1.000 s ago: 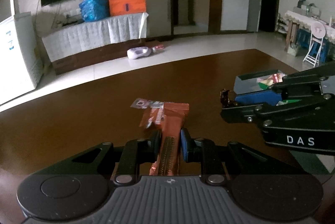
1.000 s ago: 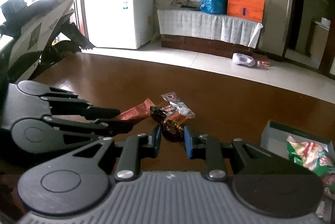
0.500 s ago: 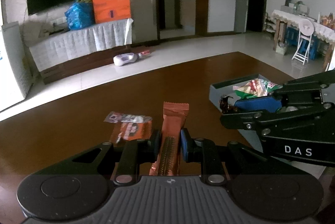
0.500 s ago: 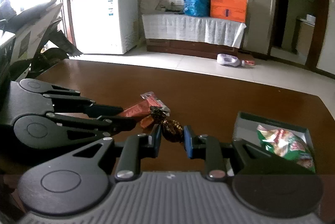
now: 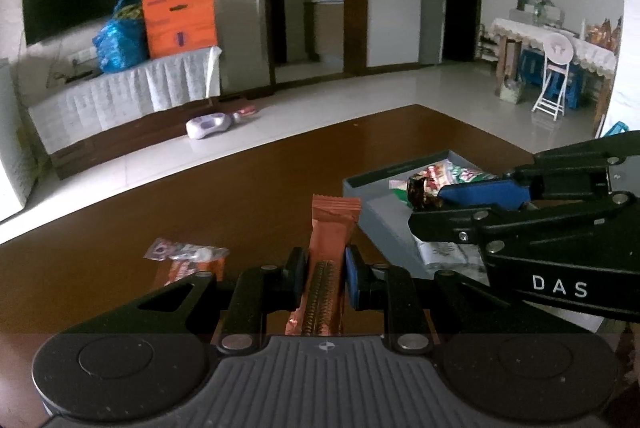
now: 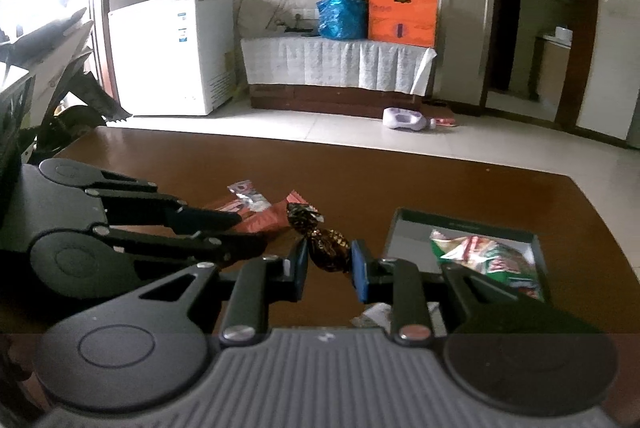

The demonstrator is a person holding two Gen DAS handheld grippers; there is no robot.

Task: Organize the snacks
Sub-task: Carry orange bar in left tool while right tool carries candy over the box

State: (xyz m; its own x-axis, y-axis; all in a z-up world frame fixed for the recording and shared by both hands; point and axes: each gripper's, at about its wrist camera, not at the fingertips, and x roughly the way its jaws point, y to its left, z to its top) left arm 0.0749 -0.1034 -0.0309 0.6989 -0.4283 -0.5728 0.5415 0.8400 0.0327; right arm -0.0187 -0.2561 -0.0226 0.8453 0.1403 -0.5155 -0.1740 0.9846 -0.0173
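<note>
My left gripper (image 5: 326, 270) is shut on an orange snack bar (image 5: 330, 228) that stands up between its pads. The right gripper (image 6: 329, 264) is shut on a dark brown foil-wrapped candy (image 6: 326, 248). In the left wrist view that candy (image 5: 420, 191) hangs over the near edge of a grey box (image 5: 380, 224) holding several snack packets (image 5: 452, 171). From the right wrist the same grey box (image 6: 408, 240) lies just right of the candy. Two small snack packets (image 5: 188, 260) stay flat on the brown table (image 5: 240, 195), left of the bar.
The table's far edge (image 6: 320, 143) runs across both views, with tiled floor beyond. A white freezer (image 6: 172, 51), a cloth-covered TV bench (image 6: 336, 63) and a purple toy on the floor (image 6: 404, 117) stand well behind. A white wrapper (image 6: 374, 314) lies under my right gripper.
Both grippers have carried their snacks to the right, toward the grey box. The box has come closer in both views, and the two loose packets have slid off to the left.
</note>
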